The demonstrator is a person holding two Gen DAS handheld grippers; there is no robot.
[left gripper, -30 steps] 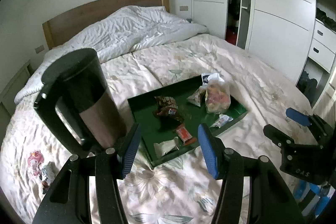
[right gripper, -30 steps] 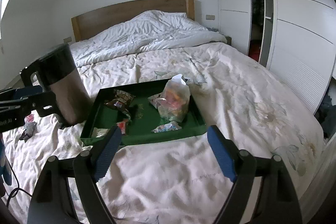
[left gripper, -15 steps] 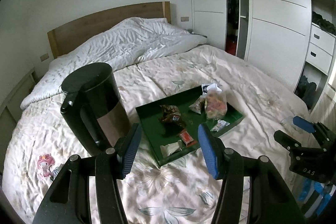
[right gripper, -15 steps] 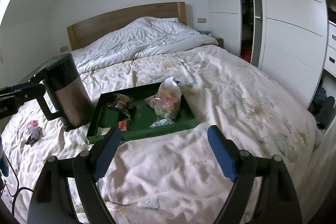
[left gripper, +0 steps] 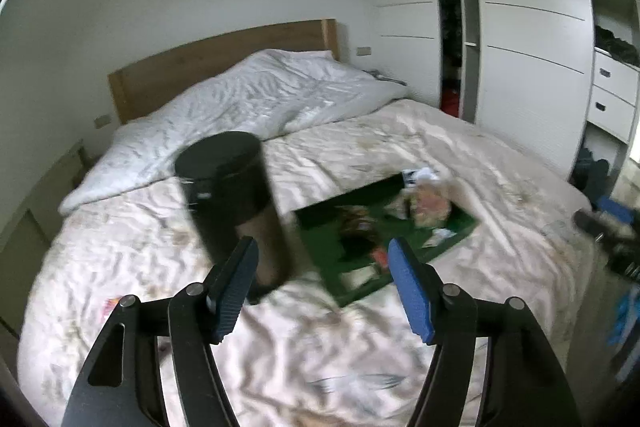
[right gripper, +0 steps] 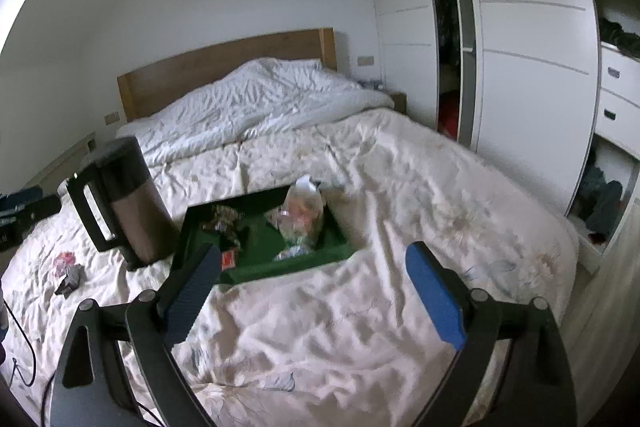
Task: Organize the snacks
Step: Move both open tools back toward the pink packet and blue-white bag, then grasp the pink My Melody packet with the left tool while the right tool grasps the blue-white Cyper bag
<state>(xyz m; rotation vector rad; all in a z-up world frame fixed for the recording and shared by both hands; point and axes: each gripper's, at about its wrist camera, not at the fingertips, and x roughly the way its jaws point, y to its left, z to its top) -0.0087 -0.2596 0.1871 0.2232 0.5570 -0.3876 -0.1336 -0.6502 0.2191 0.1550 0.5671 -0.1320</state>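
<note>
A green tray (right gripper: 338,233) lies on the bed and holds several snacks: a clear bag of sweets (right gripper: 302,217), a dark wrapper (right gripper: 224,221) and a red packet (right gripper: 229,259). It also shows, blurred, in the left wrist view (left gripper: 320,227). More snack packets (right gripper: 66,269) lie loose on the quilt at the left. My left gripper (left gripper: 324,291) is open and empty, well back from the tray. My right gripper (right gripper: 312,301) is open and empty, above the quilt in front of the tray.
A tall black and steel jug (right gripper: 124,207) with a handle stands left of the tray, also in the left wrist view (left gripper: 236,211). The bed has a rumpled white duvet (right gripper: 260,99) and wooden headboard (right gripper: 224,63). White wardrobes (right gripper: 520,39) stand at the right.
Both grippers have pulled back and up from the tray, so the bed looks smaller. The left view is now motion-blurred. Both stay open and empty.
</note>
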